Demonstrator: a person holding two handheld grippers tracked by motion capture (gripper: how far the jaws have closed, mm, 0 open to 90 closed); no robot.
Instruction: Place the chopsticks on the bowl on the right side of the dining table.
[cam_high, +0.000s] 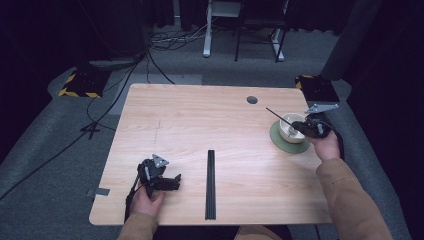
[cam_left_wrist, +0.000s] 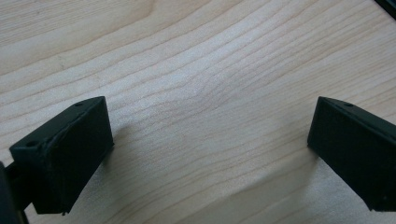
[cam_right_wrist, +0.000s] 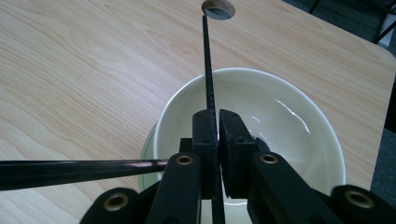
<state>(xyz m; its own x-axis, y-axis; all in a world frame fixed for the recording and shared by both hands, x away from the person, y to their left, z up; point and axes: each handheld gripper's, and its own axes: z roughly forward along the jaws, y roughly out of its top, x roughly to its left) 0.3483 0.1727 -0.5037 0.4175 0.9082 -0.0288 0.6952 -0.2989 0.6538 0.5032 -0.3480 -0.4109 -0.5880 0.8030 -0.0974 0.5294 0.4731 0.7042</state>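
Black jaws of the right gripper (cam_right_wrist: 217, 123) are pinched nearly together on a thin black chopstick (cam_right_wrist: 206, 65), held over the white bowl (cam_right_wrist: 289, 116). That chopstick runs up and away from the jaws, its far tip reaching toward the round cable hole (cam_right_wrist: 217, 8) in the table (cam_right_wrist: 84, 70). A second black chopstick (cam_right_wrist: 79, 170) crosses the lower left of the right gripper view, lying across the bowl's rim; whether it rests on the rim or is also gripped, I cannot tell.

High view: right gripper (cam_high: 309, 127) sits at the bowl (cam_high: 290, 126), which stands on a green saucer (cam_high: 280, 142) near the table's right edge. The chopstick (cam_high: 280, 117) sticks out up-left from the bowl.

Left gripper (cam_high: 170, 182) rests low on the table (cam_high: 200, 115) near the front left, jaws spread wide, holding nothing; the left gripper view shows bare wood grain between them. A long black tray or chopstick rest (cam_high: 210, 185) lies just to its right, not touching.

Step judged: placing or laying chopsticks at the bowl, one chopstick in the grip over the bowl. Next move likely calls for lowering it so it rests steady across the rim, then opening the jaws slowly so it does not roll off or tip into the bowl.
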